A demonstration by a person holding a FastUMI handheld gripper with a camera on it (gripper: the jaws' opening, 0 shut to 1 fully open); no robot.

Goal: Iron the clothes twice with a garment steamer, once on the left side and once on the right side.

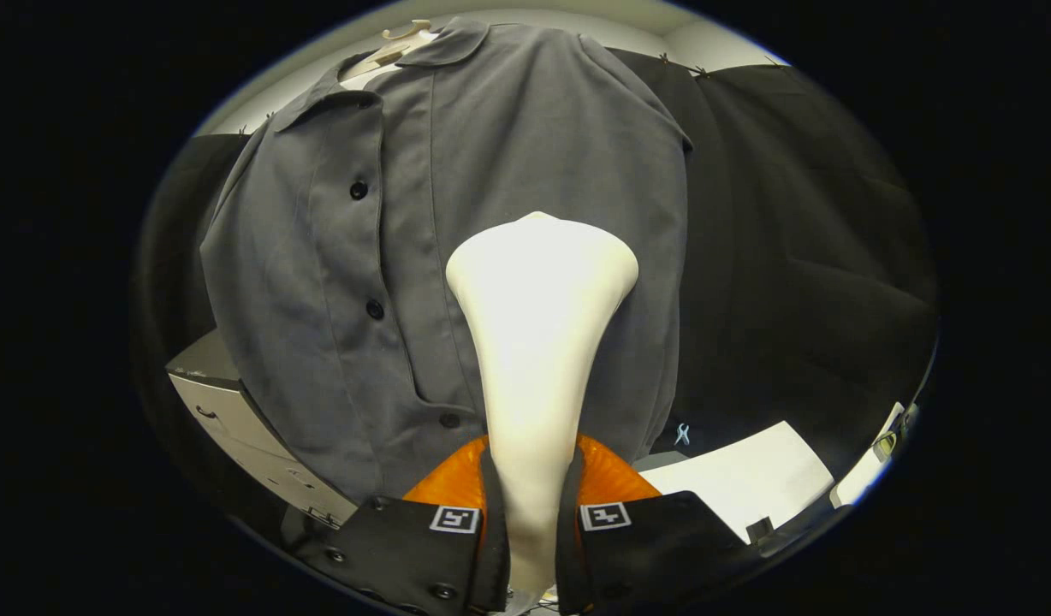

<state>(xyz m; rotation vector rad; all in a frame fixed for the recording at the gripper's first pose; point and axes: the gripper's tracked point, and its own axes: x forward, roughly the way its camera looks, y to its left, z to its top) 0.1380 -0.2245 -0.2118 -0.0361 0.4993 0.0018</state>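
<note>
your gripper [532, 522] was clamped on the steamer [538, 342], both fingers pressing its narrow handle.
you held its wide white head up against the grey shirt [491, 214], on the panel beside the button placket, with the buttons off to one side. the shirt hung from a pale hanger [397, 47], a filing cabinet [234, 419] sat below its hem, and a white sheet [748, 475] lay just beyond the fingers.

Lighting is even and moderate, coming from above. The garment steamer [538, 342] head is overexposed, its surface detail washed out, while the grey shirt [388, 257] stays sharp. Fisheye distortion bends the edges; the booth's dark wall loses detail.
</note>
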